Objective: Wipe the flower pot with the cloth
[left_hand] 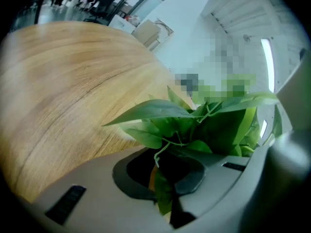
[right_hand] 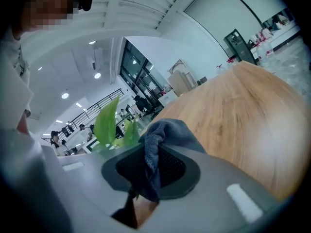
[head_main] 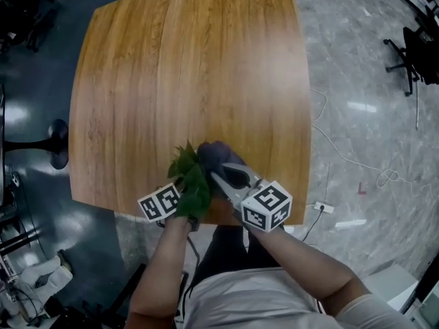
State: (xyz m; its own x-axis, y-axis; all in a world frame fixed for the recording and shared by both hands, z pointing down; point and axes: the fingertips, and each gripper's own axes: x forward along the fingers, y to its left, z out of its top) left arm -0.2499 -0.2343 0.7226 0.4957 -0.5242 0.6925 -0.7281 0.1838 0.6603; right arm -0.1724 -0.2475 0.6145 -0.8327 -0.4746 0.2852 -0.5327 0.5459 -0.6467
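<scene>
A small plant [head_main: 190, 175] with broad green leaves hangs over the near edge of the wooden table [head_main: 192, 67]; its pot is hidden under the leaves. My left gripper [head_main: 184, 196] is shut on the plant; a leaf, a stem and an orange sliver show between its pads [left_hand: 163, 181], and the leaves [left_hand: 204, 125] spread just past the tips. A grey-blue cloth [head_main: 217, 155] is bunched against the right side of the plant. My right gripper [head_main: 221, 177] is shut on that cloth [right_hand: 167, 130], which is pinched between the pads [right_hand: 146, 174], with leaves [right_hand: 108, 120] just behind it.
The table top [left_hand: 58, 81] stretches away beyond both grippers. On the floor to the right lie a white cable and a power strip [head_main: 322, 208]. An office chair [head_main: 411, 53] stands at the far right, and a black stool base [head_main: 58, 142] sits off the table's left edge.
</scene>
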